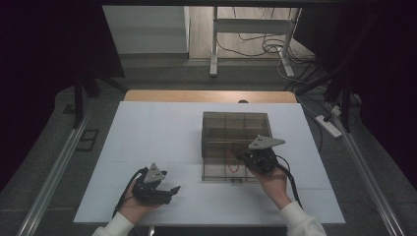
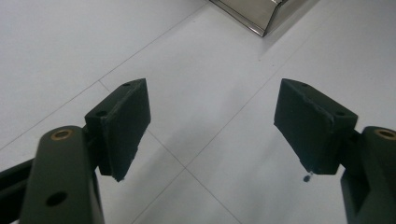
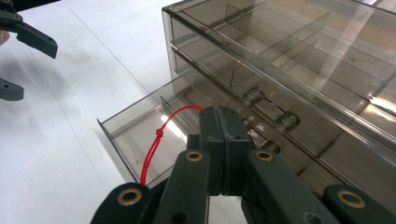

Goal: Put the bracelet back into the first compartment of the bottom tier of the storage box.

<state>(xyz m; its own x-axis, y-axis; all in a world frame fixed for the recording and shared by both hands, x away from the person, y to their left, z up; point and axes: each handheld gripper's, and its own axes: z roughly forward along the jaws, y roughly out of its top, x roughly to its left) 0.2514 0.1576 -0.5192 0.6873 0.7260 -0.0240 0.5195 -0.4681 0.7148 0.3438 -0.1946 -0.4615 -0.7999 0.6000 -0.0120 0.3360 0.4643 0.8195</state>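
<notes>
Right gripper [image 3: 223, 140] fingers pressed together on a thin red cord [image 3: 154, 144] over the open bottom drawer [image 3: 135, 135] of the smoky plastic organizer [image 1: 236, 132] mid-surface. Cord limp, light, likely slippery; pinch near its knot. Left gripper [image 2: 212, 126] fingers wide apart, empty.

That drawer box [image 3: 299, 70] you're working at is smoky see-through plastic, glossy, catching glare on its right side. The red cord [image 3: 154, 149] looks like thin braided string. Your grippers' pads [image 2: 126, 126] are matt black, a bit rough-edged. The table [image 1: 157, 132] is smooth, matt white, with a bare wood strip at the far edge.
</notes>
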